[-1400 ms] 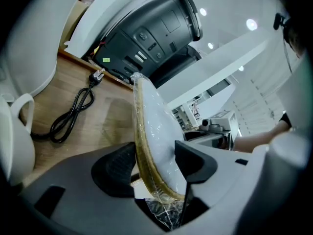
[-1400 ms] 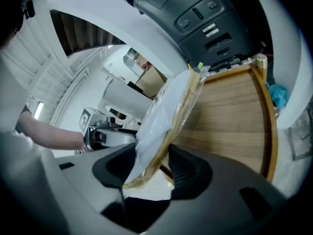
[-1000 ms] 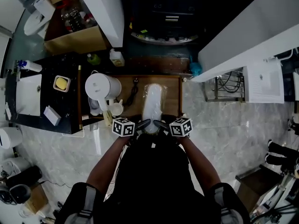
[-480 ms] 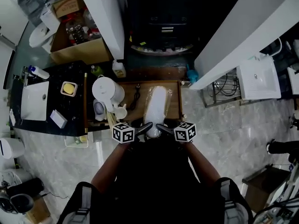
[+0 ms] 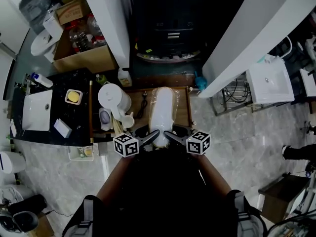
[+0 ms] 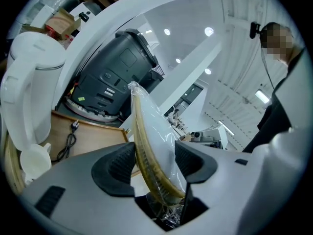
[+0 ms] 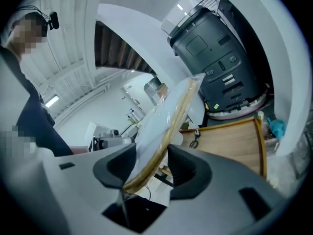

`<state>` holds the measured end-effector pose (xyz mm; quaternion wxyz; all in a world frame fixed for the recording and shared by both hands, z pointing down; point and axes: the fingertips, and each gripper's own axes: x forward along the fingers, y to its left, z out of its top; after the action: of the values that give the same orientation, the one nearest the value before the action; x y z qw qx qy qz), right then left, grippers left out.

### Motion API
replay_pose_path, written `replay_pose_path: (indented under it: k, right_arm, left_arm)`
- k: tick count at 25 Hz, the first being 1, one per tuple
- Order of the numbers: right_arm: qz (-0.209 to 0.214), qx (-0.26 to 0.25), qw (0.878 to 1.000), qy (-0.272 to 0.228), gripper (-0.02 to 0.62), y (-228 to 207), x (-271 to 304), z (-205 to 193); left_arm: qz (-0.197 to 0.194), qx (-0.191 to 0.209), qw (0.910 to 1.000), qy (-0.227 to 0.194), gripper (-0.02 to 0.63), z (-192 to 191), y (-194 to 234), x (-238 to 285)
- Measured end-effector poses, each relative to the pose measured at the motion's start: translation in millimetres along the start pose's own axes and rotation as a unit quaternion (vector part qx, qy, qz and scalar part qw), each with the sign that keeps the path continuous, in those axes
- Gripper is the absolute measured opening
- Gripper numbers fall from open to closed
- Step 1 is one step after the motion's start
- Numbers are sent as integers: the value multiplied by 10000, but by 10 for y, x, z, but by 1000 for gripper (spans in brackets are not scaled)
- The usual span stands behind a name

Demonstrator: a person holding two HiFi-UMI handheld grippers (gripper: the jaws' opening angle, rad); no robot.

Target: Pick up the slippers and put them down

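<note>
White electric kettle [image 5: 112, 97] sits at the left of the wooden tray [image 5: 182, 113], so that's the side I'd watch. My left gripper [image 6: 154, 161] is clamped on the near end of the plastic-bagged slippers [image 5: 163, 110], and the right gripper [image 7: 150, 169] pinches that same end from the other side, with the pack looking lifted off the tray. I'd move both hands together and level so the bag doesn't twist or slide out, then lower it flat.

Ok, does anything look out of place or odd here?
Nothing spilled or broken. One oddity: the slippers are wrapped in clear plastic, clamped at one end by both the left gripper and right gripper. A loose cord lies on the wooden tray.
</note>
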<state>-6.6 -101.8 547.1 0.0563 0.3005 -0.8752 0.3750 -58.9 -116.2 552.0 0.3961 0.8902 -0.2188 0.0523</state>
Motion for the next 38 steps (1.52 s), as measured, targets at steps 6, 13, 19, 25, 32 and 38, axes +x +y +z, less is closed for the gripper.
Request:
replay_pose_path:
  k: [6, 13, 19, 25, 32, 38]
  right_arm:
    - [-42, -330, 9993, -159, 201, 106, -66, 113]
    - [0, -350, 9993, -96, 200, 48, -63, 183]
    - [68, -457, 9989, -50, 199, 57, -91, 242]
    - [63, -459, 9989, -71, 199, 57, -53, 197]
    - [87, -445, 9990, -58, 199, 94, -25, 176]
    - [36, -449, 9990, -10, 199, 100, 27, 124]
  left_arm:
    - [-102, 194, 9998, 31, 256, 92, -100, -24]
    - [-80, 379, 9992, 4, 256, 207, -122, 17]
    - [-37, 368, 9993, -61, 253, 205, -144, 33]
    - [-19, 419, 9991, -23, 225, 183, -102, -1]
    - [32, 306, 9995, -34, 225, 155, -82, -45]
    - [37, 291, 9996, 34, 225, 108, -30, -75]
